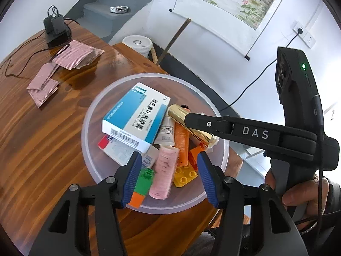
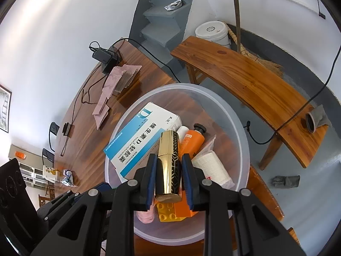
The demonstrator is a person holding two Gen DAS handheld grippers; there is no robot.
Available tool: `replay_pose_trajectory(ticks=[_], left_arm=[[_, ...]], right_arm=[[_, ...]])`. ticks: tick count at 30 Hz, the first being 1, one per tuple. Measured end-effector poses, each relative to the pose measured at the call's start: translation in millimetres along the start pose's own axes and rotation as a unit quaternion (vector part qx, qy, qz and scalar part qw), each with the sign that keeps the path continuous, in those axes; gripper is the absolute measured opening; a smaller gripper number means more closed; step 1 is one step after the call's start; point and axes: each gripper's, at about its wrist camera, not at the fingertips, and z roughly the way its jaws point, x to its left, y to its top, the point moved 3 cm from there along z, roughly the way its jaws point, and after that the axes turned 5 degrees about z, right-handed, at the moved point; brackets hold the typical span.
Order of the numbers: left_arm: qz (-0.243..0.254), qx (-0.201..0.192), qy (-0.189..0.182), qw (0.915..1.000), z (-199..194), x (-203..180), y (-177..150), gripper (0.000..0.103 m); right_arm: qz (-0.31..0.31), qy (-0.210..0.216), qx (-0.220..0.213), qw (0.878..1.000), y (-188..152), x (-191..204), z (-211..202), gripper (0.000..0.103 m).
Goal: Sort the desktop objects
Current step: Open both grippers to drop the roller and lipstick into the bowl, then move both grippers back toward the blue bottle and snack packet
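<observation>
A gold tube (image 2: 168, 166) is clamped in the right claw (image 2: 169, 178) over the clear bowl (image 1: 119, 183), while the left claw (image 1: 169, 179) is held apart, empty, above the pink roller (image 1: 164, 172).

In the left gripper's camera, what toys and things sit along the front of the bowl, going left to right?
Green block → pink roller → yellow brick, all inside the clear bowl, between the open jaws of the left gripper.
</observation>
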Motion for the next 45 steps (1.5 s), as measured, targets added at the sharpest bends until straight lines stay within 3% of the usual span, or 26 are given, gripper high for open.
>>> replay_pose_trajectory(ticks=[3,8,11,16,19,30,38,45], left_arm=[[-0.006,-0.005,0.006,0.9999,-5,5,-1,0.058],[-0.019,-0.014,0.019,0.9996,-15,16,-3,0.058],[-0.03,-0.017,0.024,0.9991,-20,23,-5,0.058],[-0.053,-0.022,0.031,0.9979,-28,36,-12,0.058],[-0.065,-0.024,0.035,0.997,-31,43,-16,0.058],[-0.095,-0.032,0.063,0.993,-55,75,-33,0.058],[-0.143,-0.035,0.098,0.9842,-81,117,-60,0.058],[-0.2,-0.039,0.124,0.9713,-107,162,-92,0.058]], right_arm=[[0.007,0.009,0.005,1.0,0,2,2,0.029],[0.015,0.03,0.013,0.999,-1,9,5,0.051],[0.006,0.034,0.013,0.999,-2,17,6,0.054],[-0.003,0.04,0.007,0.999,-4,26,4,0.054],[0.003,0.07,0.015,0.997,-4,30,5,0.054],[-0.071,0.036,-0.016,0.997,-17,72,4,0.054],[-0.103,0.041,0.002,0.994,-37,111,24,0.054],[-0.133,0.051,0.028,0.989,-62,150,45,0.054]])
